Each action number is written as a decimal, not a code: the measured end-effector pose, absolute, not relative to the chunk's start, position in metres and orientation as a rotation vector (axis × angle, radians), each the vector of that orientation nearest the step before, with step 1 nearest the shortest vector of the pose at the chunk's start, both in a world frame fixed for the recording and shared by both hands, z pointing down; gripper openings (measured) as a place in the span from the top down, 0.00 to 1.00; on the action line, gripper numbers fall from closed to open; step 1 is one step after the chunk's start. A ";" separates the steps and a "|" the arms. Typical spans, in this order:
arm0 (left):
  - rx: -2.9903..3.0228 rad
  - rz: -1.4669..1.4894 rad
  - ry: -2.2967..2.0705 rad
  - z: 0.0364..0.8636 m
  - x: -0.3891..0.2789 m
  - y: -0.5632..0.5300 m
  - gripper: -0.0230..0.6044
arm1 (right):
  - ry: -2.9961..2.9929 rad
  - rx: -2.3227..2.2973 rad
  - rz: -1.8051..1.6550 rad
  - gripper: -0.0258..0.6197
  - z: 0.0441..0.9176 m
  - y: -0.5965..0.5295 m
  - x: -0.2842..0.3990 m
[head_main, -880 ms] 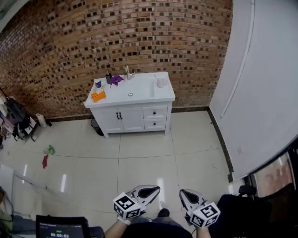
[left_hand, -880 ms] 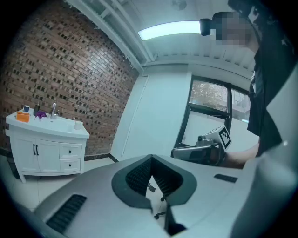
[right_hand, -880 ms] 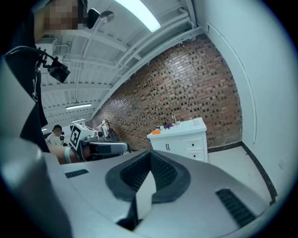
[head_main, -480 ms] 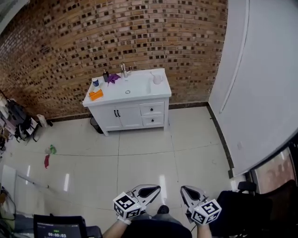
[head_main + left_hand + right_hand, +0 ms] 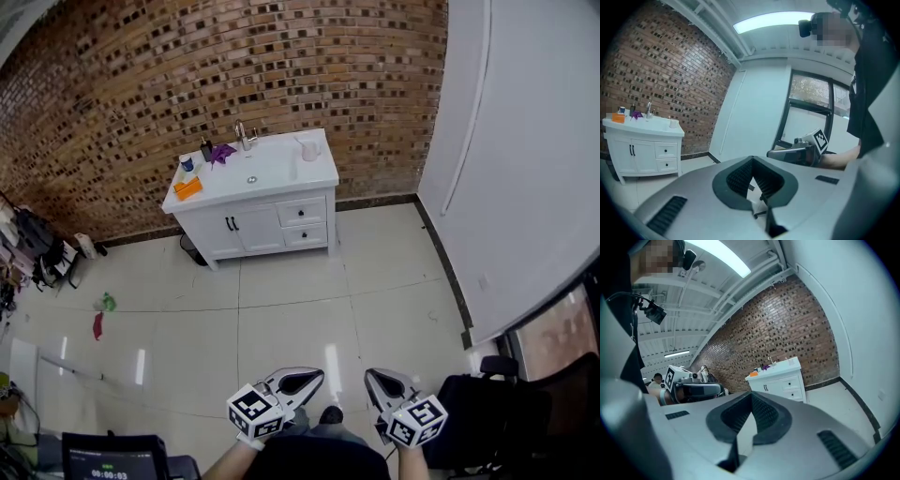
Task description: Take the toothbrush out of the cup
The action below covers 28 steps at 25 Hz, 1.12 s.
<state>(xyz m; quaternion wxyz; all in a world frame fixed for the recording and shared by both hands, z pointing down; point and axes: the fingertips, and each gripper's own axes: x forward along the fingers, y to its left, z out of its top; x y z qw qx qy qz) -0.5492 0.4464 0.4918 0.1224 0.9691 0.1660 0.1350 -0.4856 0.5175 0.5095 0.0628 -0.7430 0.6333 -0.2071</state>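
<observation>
the left tool [image 5: 312, 379] and the right tool [image 5: 372, 381] are held low and near, close to the person's body, side by side over the tiled floor [image 5: 281, 300]. in its own view the left tool [image 5: 751, 161] has its jaws together with nothing between them, and the right tool [image 5: 751, 397] likewise has its jaws closed on nothing. well apart from both, at the far side against the brick wall [image 5: 234, 66], stands the white counter [image 5: 272, 171]. the cup [image 5: 310, 148] sits at its far right corner. the toothbrush is probably in it, but it is too small to make out. a faucet [image 5: 242, 136], a purple thing [image 5: 220, 152] and an orange thing [image 5: 187, 187] lie further left.
</observation>
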 end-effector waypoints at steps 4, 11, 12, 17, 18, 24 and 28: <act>2.820 0.408 0.484 0.495 -0.548 0.443 0.96 | 1.905 -2.255 -0.620 0.98 0.508 0.516 -0.478; 2.785 0.413 0.543 0.503 -0.535 0.444 0.96 | 1.858 -2.290 -0.662 0.98 0.518 0.523 -0.474; 2.779 0.411 0.553 0.503 -0.530 0.445 0.96 | 1.853 -2.294 -0.670 0.98 0.519 0.523 -0.471; 2.761 0.403 0.595 0.505 -0.504 0.446 0.96 | 1.827 -2.313 -0.692 0.98 0.522 0.525 -0.455; 2.761 0.401 0.599 0.504 -0.499 0.445 0.96 | 1.825 -2.316 -0.695 0.98 0.522 0.523 -0.450; 2.742 0.394 0.618 0.505 -0.475 0.433 0.96 | 1.843 -2.320 -0.701 0.98 0.524 0.508 -0.422; 2.726 0.395 0.617 0.507 -0.461 0.420 0.96 | 1.852 -2.319 -0.703 0.98 0.523 0.492 -0.404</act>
